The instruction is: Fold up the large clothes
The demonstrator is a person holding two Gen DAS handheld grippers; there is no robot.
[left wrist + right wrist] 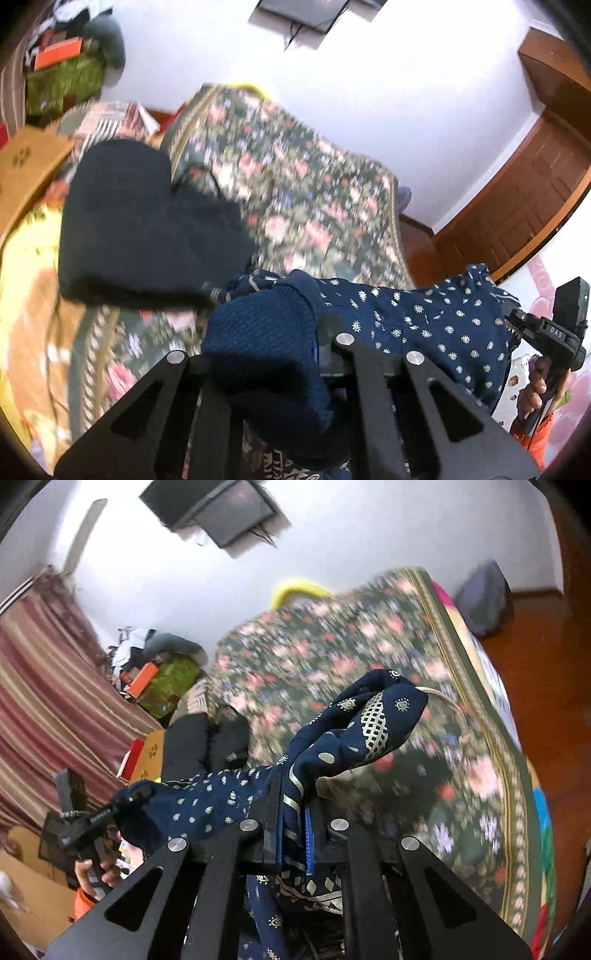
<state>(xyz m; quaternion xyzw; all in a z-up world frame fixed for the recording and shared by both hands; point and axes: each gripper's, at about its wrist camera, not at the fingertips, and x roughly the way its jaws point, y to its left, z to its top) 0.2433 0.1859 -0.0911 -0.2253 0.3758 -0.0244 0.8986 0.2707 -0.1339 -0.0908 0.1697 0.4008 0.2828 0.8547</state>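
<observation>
A navy garment (424, 314) with small white motifs hangs stretched between my two grippers above the bed. My left gripper (295, 354) is shut on one bunched end of it; the cloth covers the fingertips. My right gripper (293, 823) is shut on the other end, where a gold-patterned border (373, 720) folds over above the fingers. The right gripper also shows at the right of the left wrist view (554, 332), and the left gripper at the left of the right wrist view (88, 819). Both views are motion-blurred.
A floral bedspread (295, 192) covers the bed below. A black garment (147, 229) lies on it to the left. A cardboard box (26, 173) and clutter (62, 74) sit by the wall. A wooden door (535, 199) is at right.
</observation>
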